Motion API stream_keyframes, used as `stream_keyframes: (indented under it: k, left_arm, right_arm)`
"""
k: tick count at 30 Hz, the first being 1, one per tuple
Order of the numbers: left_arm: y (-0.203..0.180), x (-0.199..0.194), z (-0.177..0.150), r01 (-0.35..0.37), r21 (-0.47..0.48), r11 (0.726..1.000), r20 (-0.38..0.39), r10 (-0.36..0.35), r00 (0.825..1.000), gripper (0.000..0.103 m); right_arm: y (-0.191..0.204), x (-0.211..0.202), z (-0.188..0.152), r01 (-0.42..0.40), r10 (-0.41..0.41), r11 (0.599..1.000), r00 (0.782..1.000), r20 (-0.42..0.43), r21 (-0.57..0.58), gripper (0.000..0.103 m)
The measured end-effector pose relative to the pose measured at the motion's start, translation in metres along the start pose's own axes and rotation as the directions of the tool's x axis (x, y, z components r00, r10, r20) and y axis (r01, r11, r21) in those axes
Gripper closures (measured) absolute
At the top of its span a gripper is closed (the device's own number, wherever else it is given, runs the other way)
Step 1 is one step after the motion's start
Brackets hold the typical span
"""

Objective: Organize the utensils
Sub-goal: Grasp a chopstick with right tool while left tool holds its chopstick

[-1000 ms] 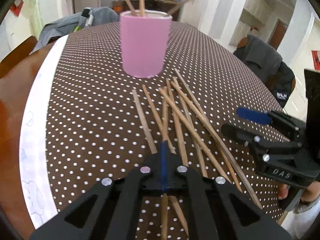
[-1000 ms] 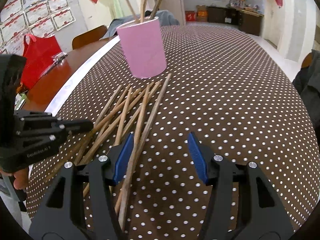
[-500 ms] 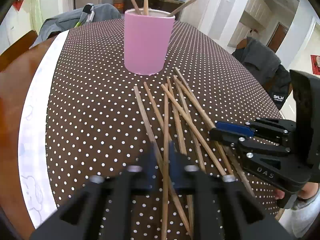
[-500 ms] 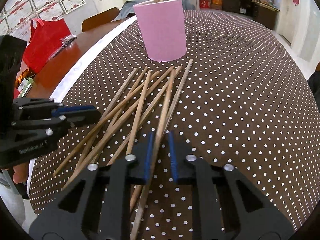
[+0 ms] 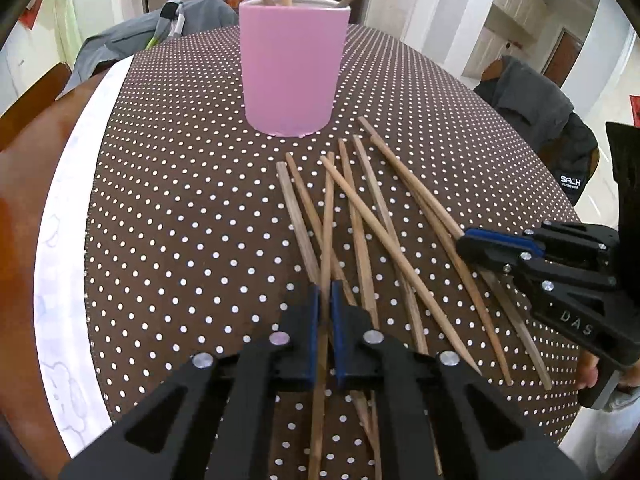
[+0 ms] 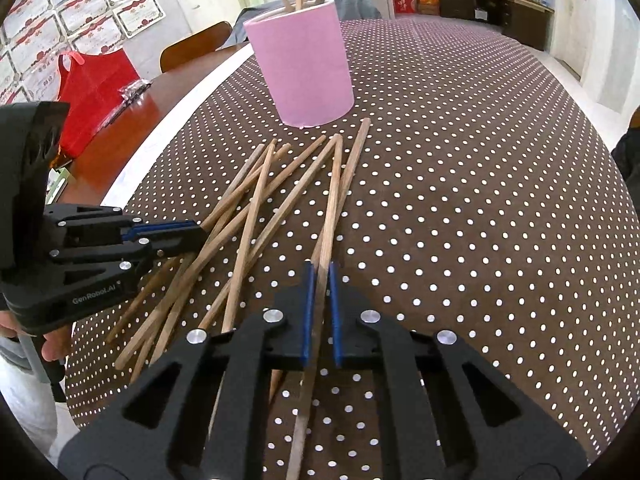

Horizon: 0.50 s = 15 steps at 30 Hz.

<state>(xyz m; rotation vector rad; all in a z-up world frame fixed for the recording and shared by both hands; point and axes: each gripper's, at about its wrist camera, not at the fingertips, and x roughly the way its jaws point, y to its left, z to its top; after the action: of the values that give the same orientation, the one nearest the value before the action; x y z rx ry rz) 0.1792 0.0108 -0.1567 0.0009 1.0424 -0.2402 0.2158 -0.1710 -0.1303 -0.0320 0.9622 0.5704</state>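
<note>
Several wooden chopsticks (image 5: 362, 216) lie crossed on the dotted brown tablecloth, also in the right wrist view (image 6: 256, 204). A pink cup (image 5: 294, 68) with three chopsticks in it stands beyond them; it also shows in the right wrist view (image 6: 306, 62). My left gripper (image 5: 325, 300) is shut on one chopstick (image 5: 328, 216) at the pile's near end. My right gripper (image 6: 321, 280) is shut on another chopstick (image 6: 334, 200). Each gripper shows in the other's view: the right (image 5: 472, 240), the left (image 6: 192, 232).
The round table (image 5: 160, 208) has a white cloth border (image 5: 60, 240) at left. A red bag (image 6: 92, 92) lies on the bare wood at far left. Chairs draped with grey jackets (image 5: 532, 108) stand around the table.
My right gripper went from open to shut around a chopstick. My left gripper moved back along the pile and is shut on one chopstick. The cup looks nearer in both views.
</note>
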Motion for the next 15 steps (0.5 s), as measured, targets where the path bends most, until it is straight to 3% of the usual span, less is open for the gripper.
stream_keyframes:
  k: [9, 15]
  left_arm:
    - [0.014, -0.015, -0.006, 0.0, -0.048, 0.999, 0.048, 0.002, 0.999, 0.098]
    - [0.034, -0.006, -0.006, -0.07, -0.084, 0.994, -0.014, 0.069, 0.998, 0.098]
  right_arm:
    - [-0.012, -0.008, 0.002, 0.007, -0.007, 1.0, 1.0, 0.006, 0.023, 0.096]
    - [-0.019, -0.007, 0.009, 0.054, -0.054, 0.999, 0.997, -0.054, -0.008, 0.096]
